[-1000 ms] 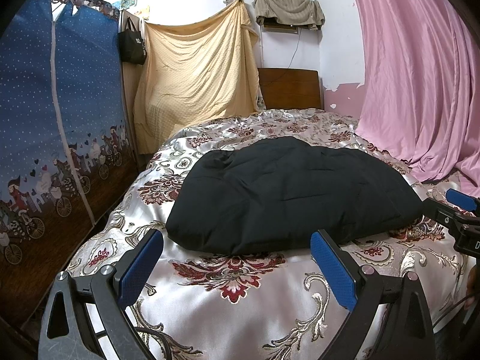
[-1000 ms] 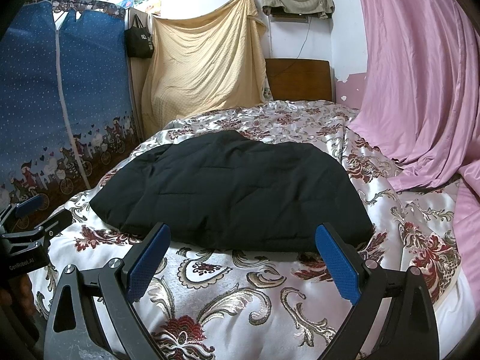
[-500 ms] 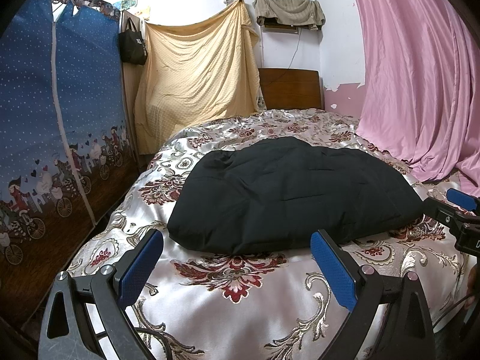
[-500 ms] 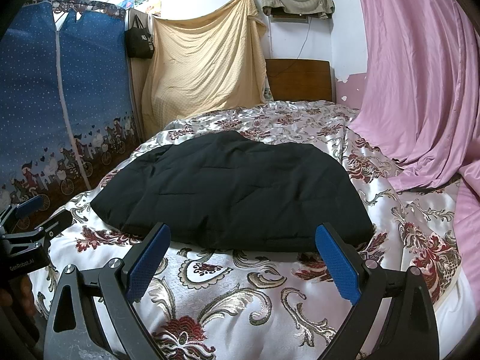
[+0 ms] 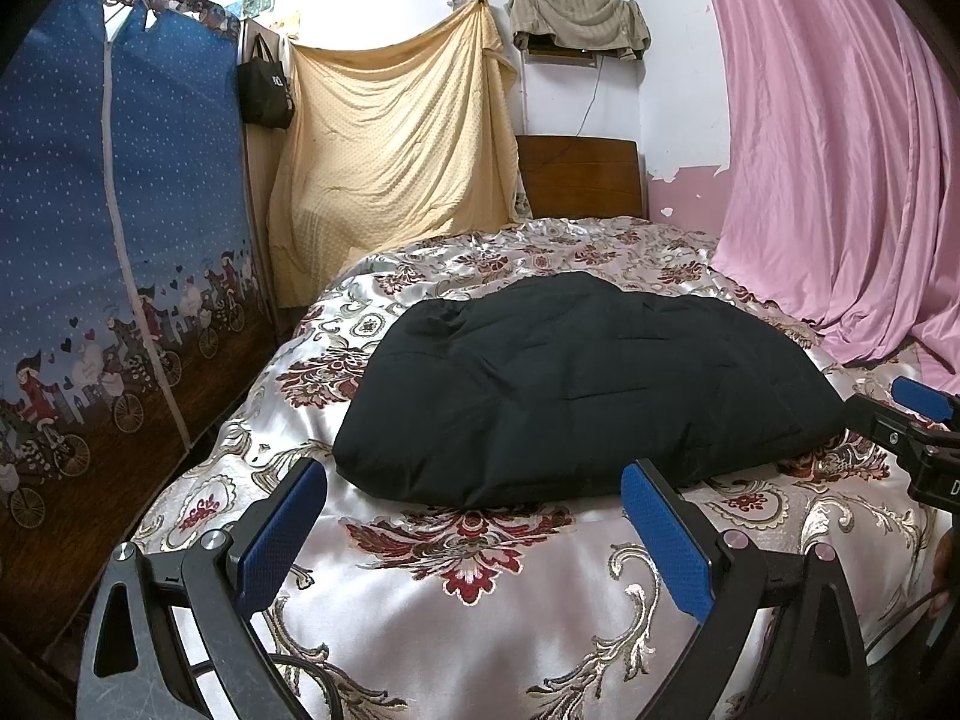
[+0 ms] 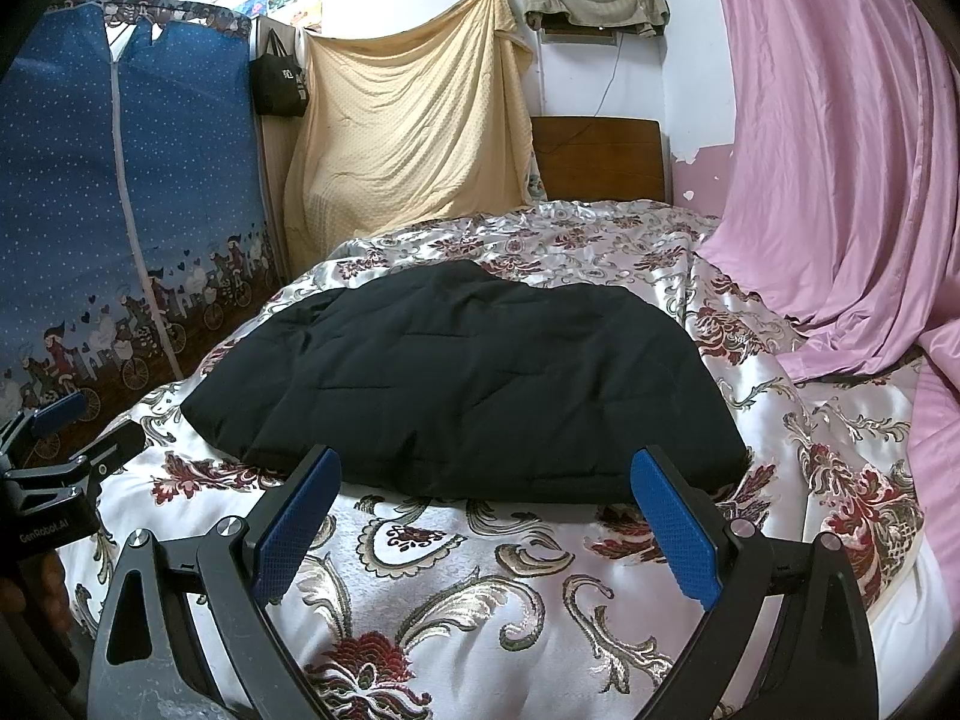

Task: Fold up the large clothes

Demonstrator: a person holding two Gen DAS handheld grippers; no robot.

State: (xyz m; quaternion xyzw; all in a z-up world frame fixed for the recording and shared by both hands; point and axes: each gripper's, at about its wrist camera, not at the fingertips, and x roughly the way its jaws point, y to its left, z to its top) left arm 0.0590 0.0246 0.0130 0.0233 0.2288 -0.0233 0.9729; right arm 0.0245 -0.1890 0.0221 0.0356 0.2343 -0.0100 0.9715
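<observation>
we see a bed (image 5: 468,612) covered by a shiny, pale satin spread printed with dark red flowers and gold scrolls, reaching back to a brown wooden headboard (image 5: 579,177) against the wall. on the spread lies a black padded garment (image 5: 576,384), folded into a thick rounded bundle, resting near the middle and closer to the foot end. in the right wrist view the same garment (image 6: 468,378) sits on the bed (image 6: 456,600) too. at the right edge a pink curtain (image 5: 840,192) drapes down onto the spread.
</observation>
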